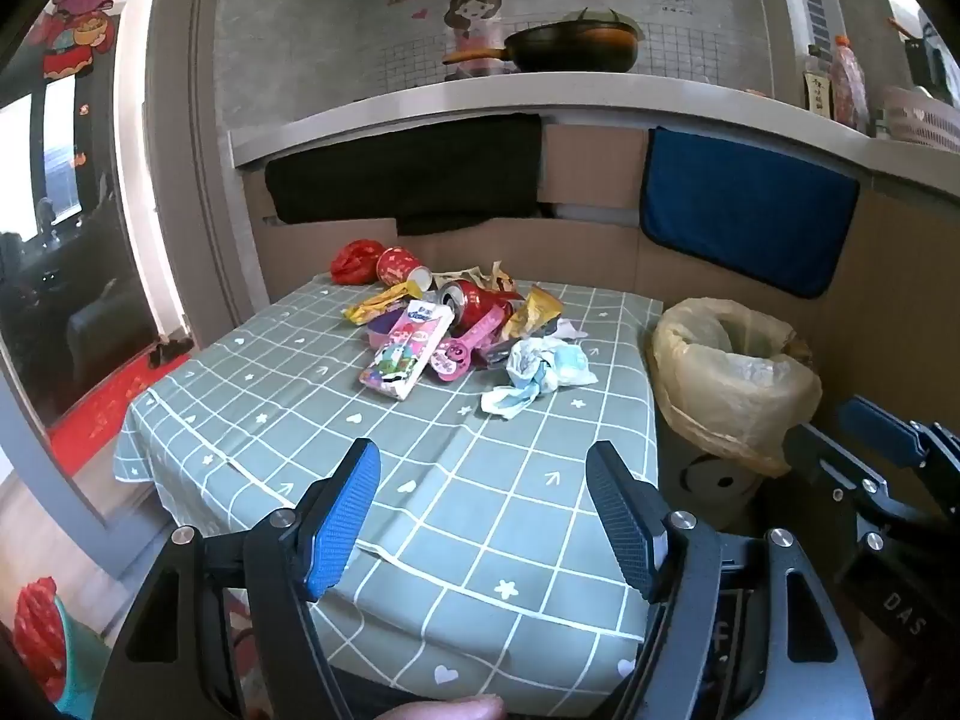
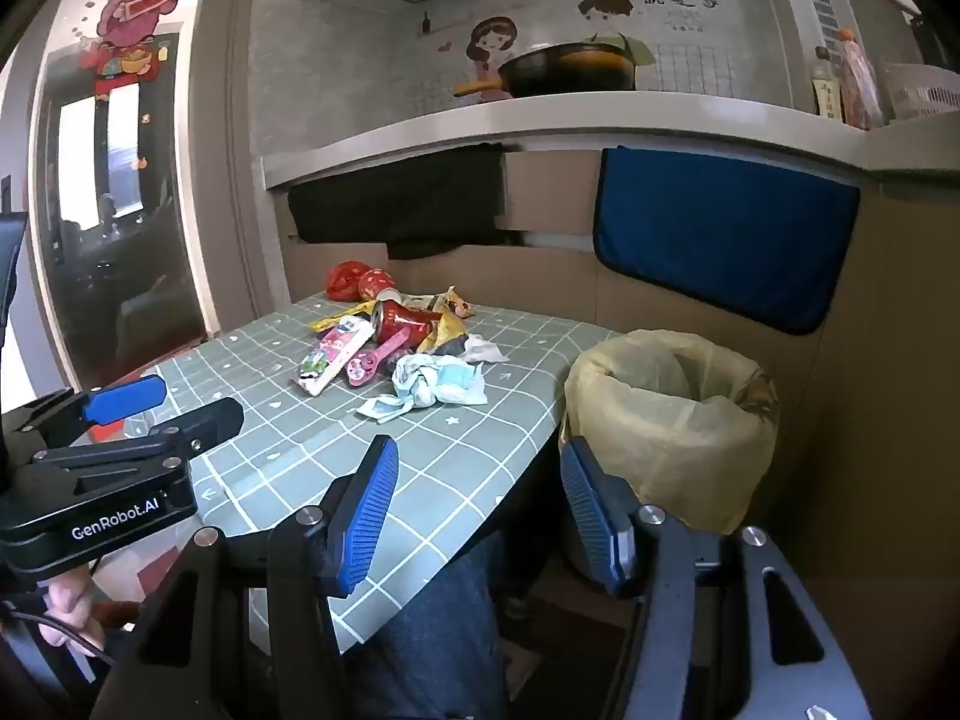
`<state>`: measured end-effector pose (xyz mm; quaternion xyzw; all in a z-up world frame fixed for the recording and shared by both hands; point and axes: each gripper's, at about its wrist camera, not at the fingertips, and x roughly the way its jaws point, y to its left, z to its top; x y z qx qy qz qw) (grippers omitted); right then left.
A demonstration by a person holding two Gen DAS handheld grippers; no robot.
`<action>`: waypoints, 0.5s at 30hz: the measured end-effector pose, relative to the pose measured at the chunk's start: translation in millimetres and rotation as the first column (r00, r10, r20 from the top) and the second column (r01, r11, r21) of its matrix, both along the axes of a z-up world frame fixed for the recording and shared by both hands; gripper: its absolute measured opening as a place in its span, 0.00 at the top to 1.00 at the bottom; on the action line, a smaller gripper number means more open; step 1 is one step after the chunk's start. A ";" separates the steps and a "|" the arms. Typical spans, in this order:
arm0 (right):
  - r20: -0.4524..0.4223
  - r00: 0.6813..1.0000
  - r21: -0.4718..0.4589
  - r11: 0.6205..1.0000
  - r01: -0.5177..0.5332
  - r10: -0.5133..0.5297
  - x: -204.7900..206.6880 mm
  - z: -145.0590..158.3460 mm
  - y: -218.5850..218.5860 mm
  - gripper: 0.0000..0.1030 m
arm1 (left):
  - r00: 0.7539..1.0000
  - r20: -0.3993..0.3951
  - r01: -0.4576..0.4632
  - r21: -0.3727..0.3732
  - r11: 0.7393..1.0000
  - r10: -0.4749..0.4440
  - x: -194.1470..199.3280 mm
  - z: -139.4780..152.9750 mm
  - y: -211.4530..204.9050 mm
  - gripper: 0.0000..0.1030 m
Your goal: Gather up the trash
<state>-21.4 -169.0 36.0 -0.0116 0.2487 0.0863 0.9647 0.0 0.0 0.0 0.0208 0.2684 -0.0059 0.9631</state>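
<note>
Trash pile (image 1: pixel 456 324): I see it at the tabletop's (image 1: pixel 336 420) far end. Bin (image 2: pixel 672 408): beside the tabletop. My left tool (image 1: pixel 483 516) and right tool (image 2: pixel 477 510): both gaping, empty.

Green white-grid tablecloth (image 1: pixel 492 516) (hearts, stars), red can (image 1: pixel 477 300).

Both wrist views face the table (image 1: pixel 360 480) from its near edge; the right seemingly looks from farther right.
</note>
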 end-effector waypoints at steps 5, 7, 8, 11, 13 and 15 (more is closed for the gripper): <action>0.001 1.000 0.009 1.000 0.000 0.000 -0.8 0.5 -0.3 0.47 | 1.000 0.005 -0.002 0.001 1.000 0.002 -0.2 0.1 0.1 0.31; 0.003 1.000 0.007 1.000 0.001 -0.001 -1.4 1.0 -0.3 0.47 | 1.000 0.005 -0.002 0.001 1.000 0.002 -0.4 0.3 0.1 0.31; 0.000 1.000 0.007 1.000 0.000 0.000 -1.1 0.8 -0.2 0.47 | 1.000 0.005 -0.001 0.001 1.000 0.001 -0.5 0.3 0.1 0.31; 0.003 1.000 0.008 1.000 0.004 -0.004 -0.8 -0.7 0.1 0.47 | 1.000 0.002 -0.001 0.001 1.000 0.001 0.0 0.0 0.2 0.31; 0.002 1.000 0.010 1.000 0.008 -0.008 -2.0 0.6 -1.4 0.47 | 1.000 0.002 -0.002 0.002 1.000 0.002 0.0 0.1 0.0 0.31; 0.001 1.000 0.010 1.000 0.008 -0.008 -1.5 0.9 -1.5 0.47 | 1.000 0.003 -0.002 0.002 1.000 0.002 -0.3 0.2 0.0 0.31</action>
